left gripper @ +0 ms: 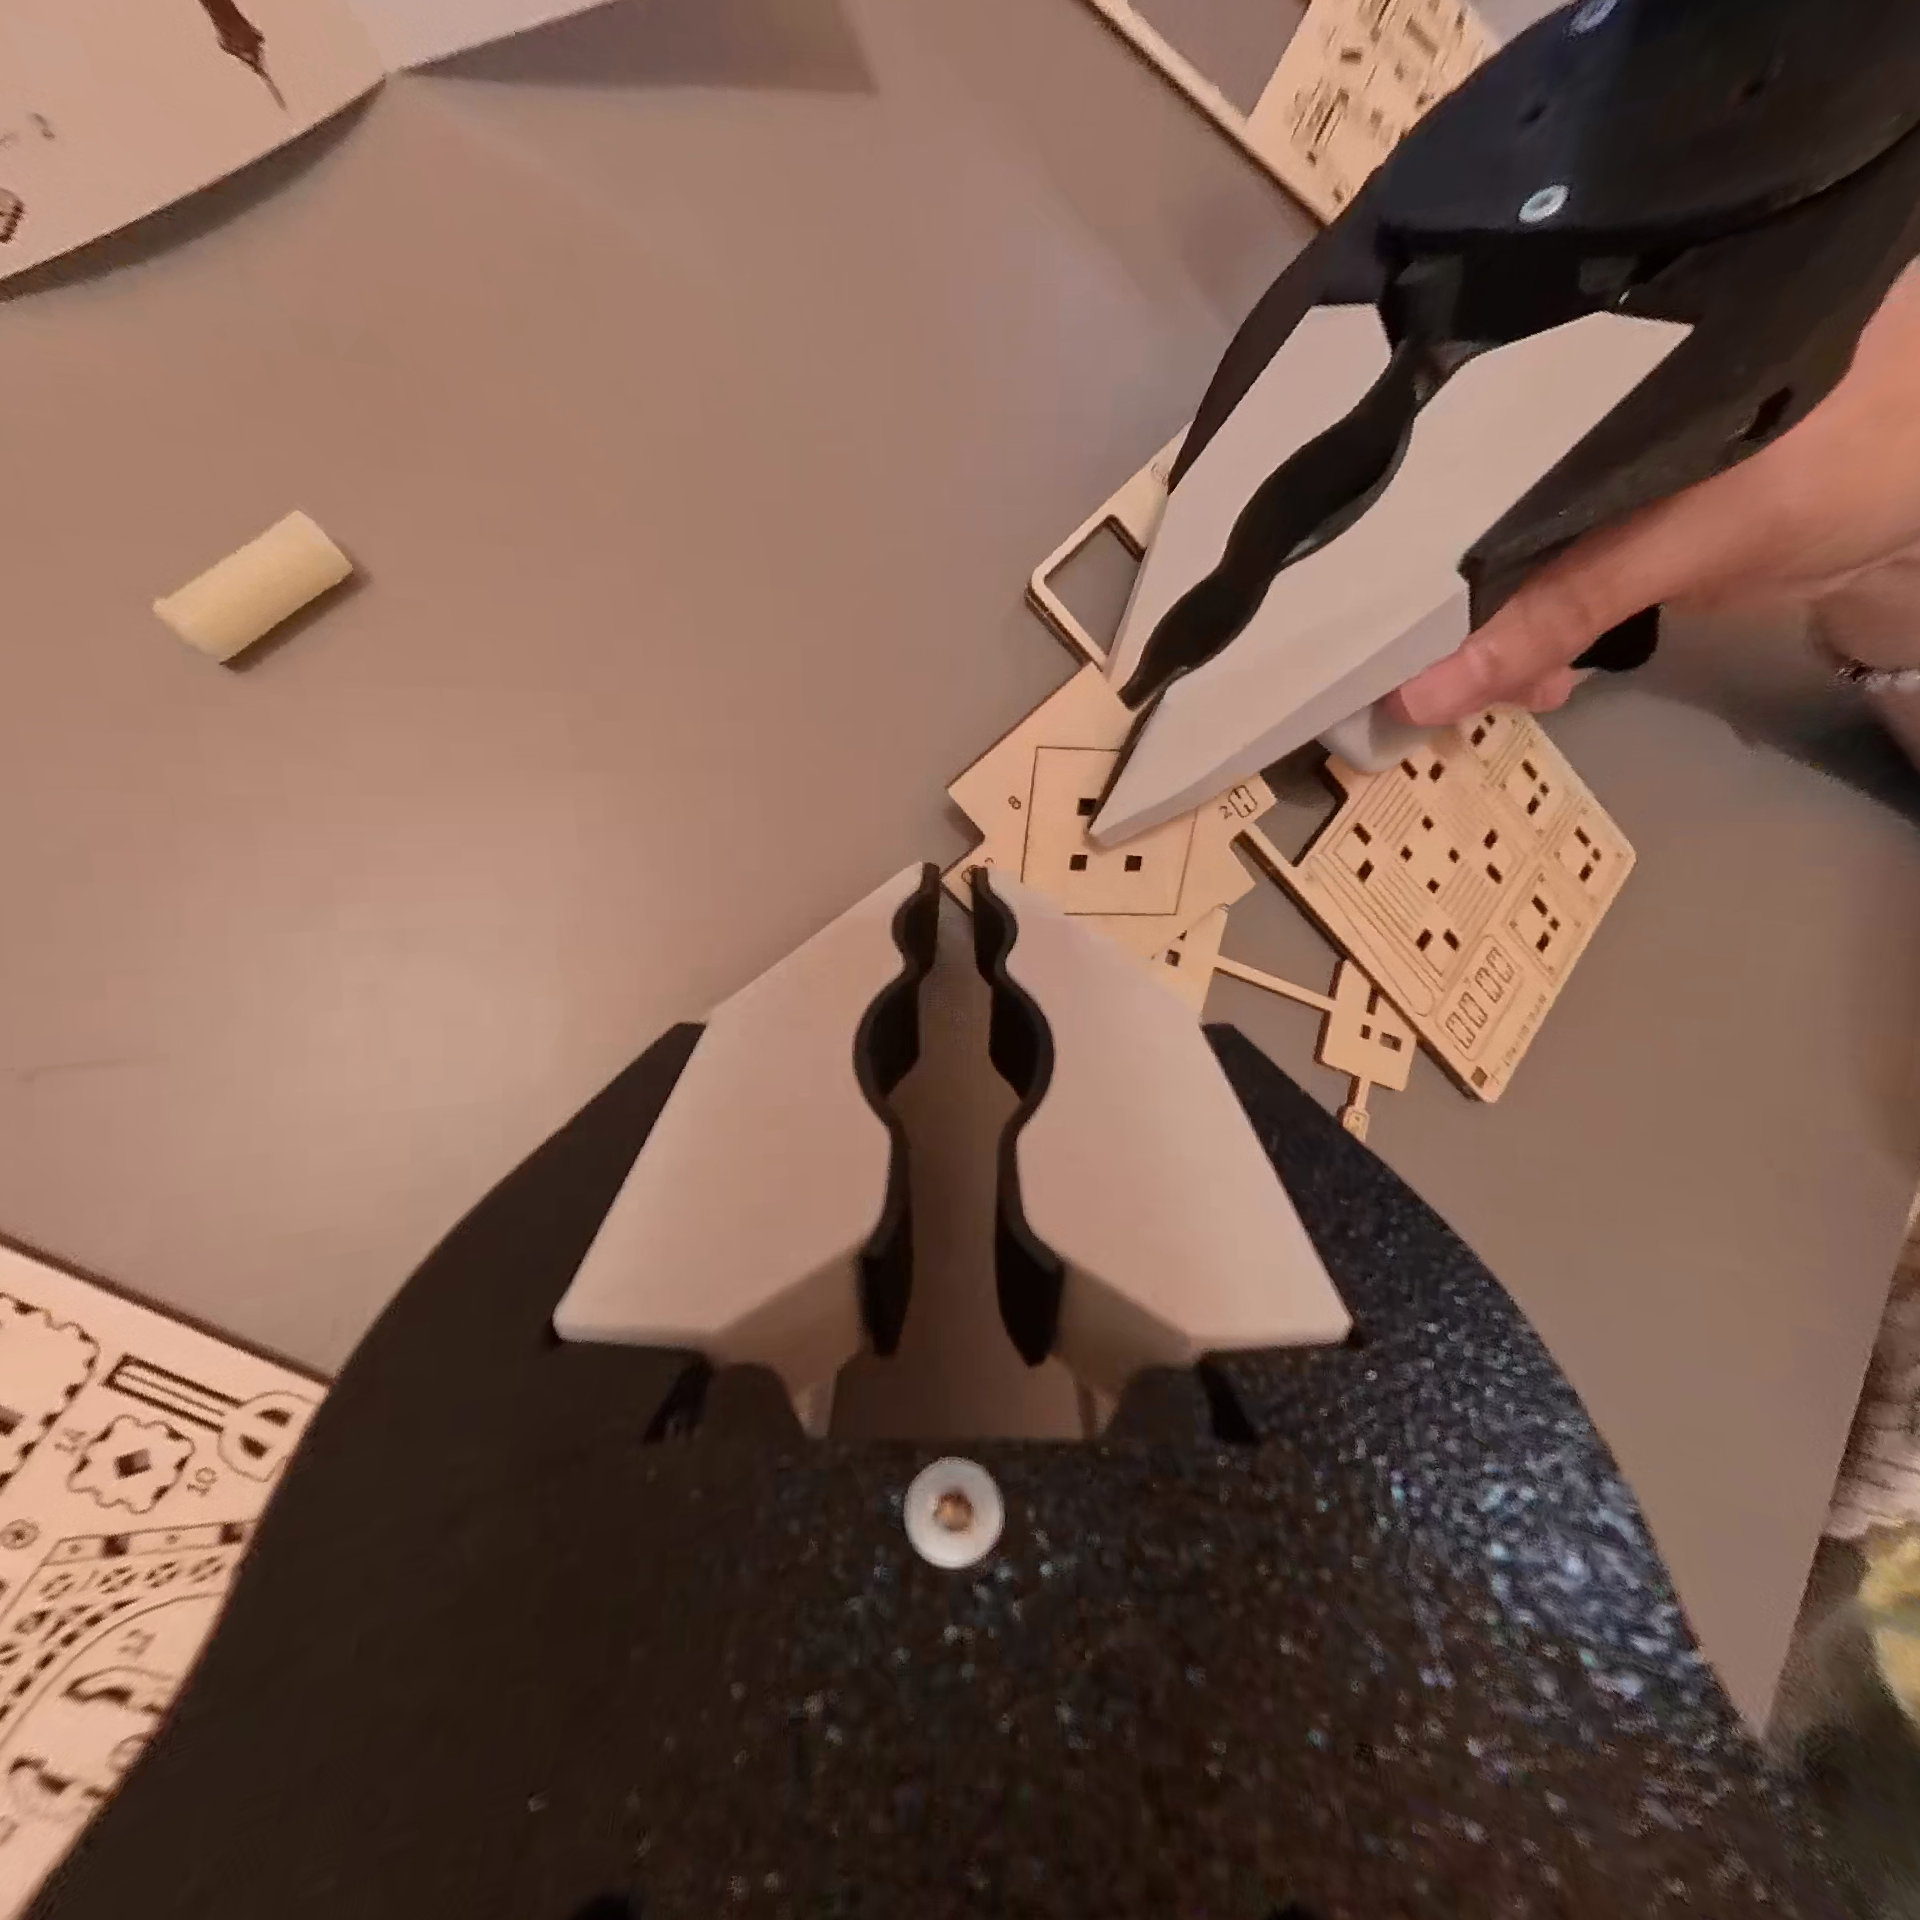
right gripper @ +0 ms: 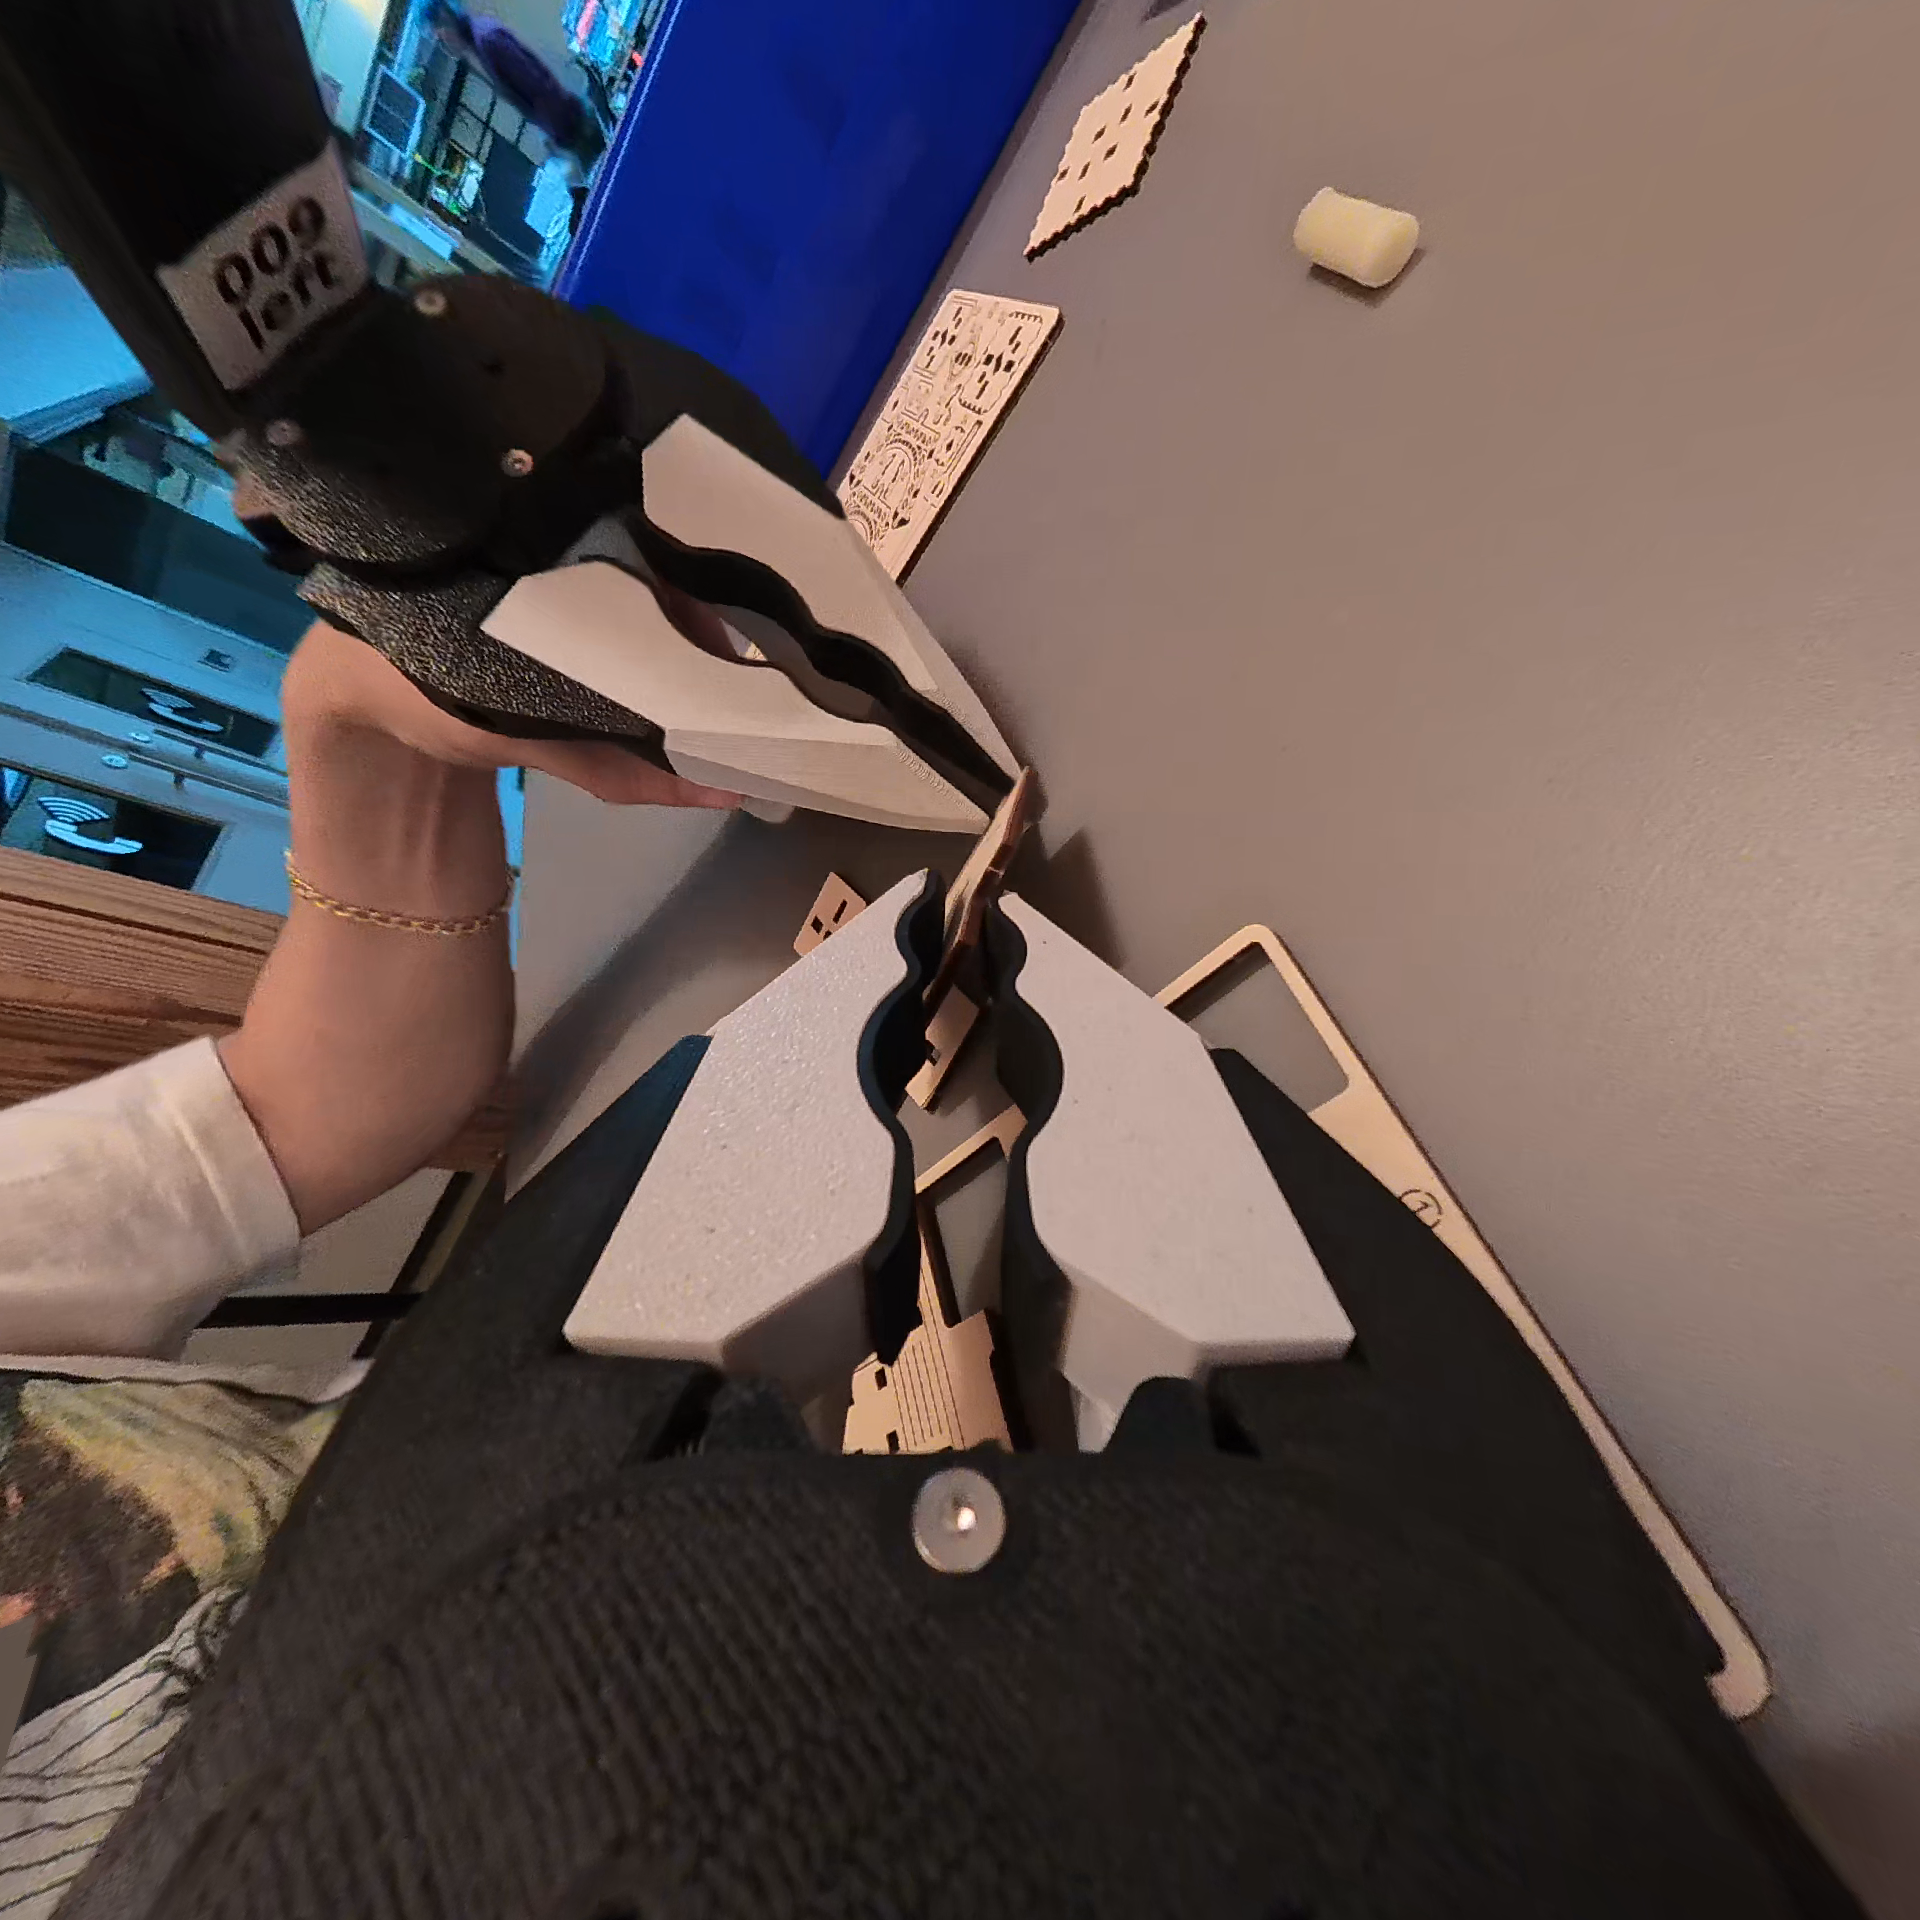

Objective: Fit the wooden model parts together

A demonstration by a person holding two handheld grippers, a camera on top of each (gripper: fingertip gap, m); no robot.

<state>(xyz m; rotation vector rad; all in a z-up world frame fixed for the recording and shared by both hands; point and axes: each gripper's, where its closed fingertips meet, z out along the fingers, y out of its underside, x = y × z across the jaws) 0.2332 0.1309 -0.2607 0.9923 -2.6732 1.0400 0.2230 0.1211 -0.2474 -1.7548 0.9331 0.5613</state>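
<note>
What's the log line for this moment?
Phase: fitting | right gripper: shut on wooden part | left gripper: tips at part's far end, grip unclear

Lay alone on the grey table (left gripper: 623, 436), well apart from everything: a small cream cylinder (left gripper: 252, 584). Stood beyond the far edge: a blue panel (right gripper: 790, 197).

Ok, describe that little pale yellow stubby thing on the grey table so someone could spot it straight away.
Start at the grey table and move left from the pile of flat, laser-cut tan wooden sheets in the left wrist view. On the open stretch there, a short pale yellow cylinder lies on its side, alone. Unlike the thin, patterned sheets, it is rounded, chunky and plain.
</note>
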